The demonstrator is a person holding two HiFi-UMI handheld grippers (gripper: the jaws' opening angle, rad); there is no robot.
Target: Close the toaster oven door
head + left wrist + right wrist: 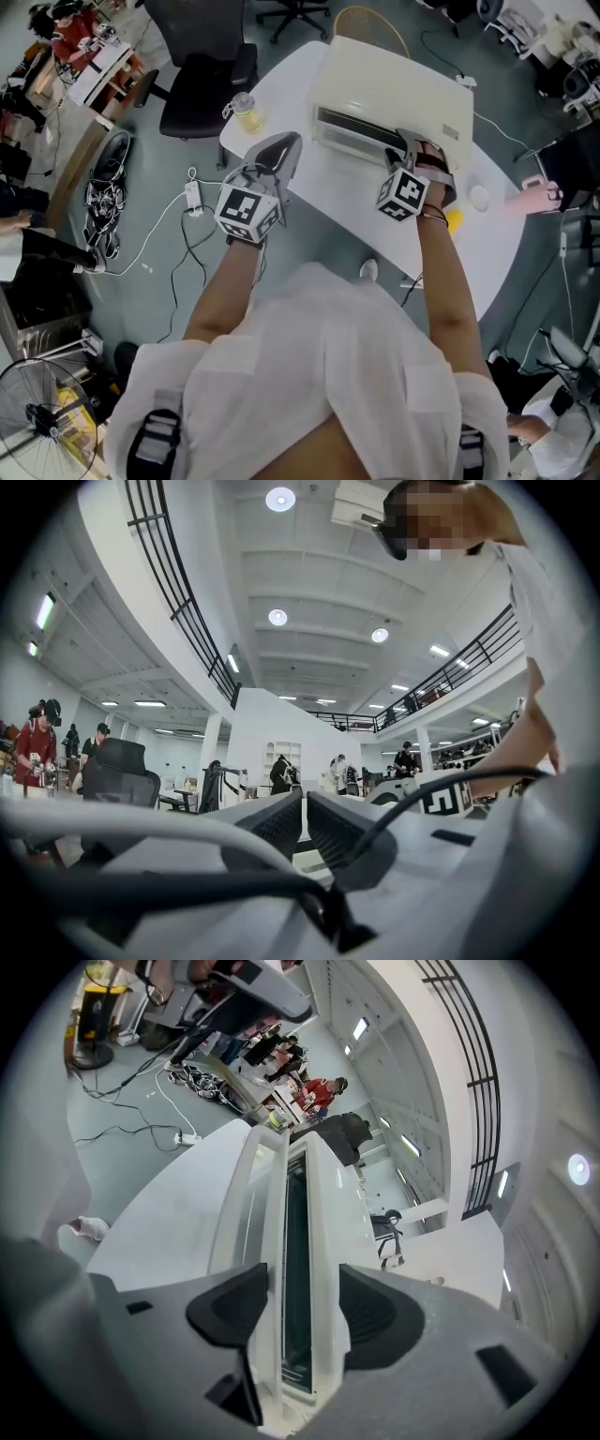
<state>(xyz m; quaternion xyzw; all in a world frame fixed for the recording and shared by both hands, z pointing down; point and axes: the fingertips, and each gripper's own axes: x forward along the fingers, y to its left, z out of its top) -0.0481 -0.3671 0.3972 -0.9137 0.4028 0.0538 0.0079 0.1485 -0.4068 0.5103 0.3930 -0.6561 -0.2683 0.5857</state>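
A white toaster oven [394, 98] stands on the white table [347, 211]. Its front with the dark glass door [361, 129] faces me. My right gripper [409, 150] is at the door's right end. In the right gripper view the right gripper [305, 1307] stands open, its pads on either side of the door's white edge and dark glass [296, 1232], with the oven body [330, 1194] running away beyond. My left gripper [281, 155] hangs off the table's left edge, away from the oven. In its own view the left gripper [305, 822] points up into the room, shut on nothing.
A small bottle of yellow liquid [246, 112] stands at the table's left corner. A black office chair [202, 70] is behind it. Cables and a power strip [194, 197] lie on the floor at left. A yellow object [454, 221] sits by my right wrist.
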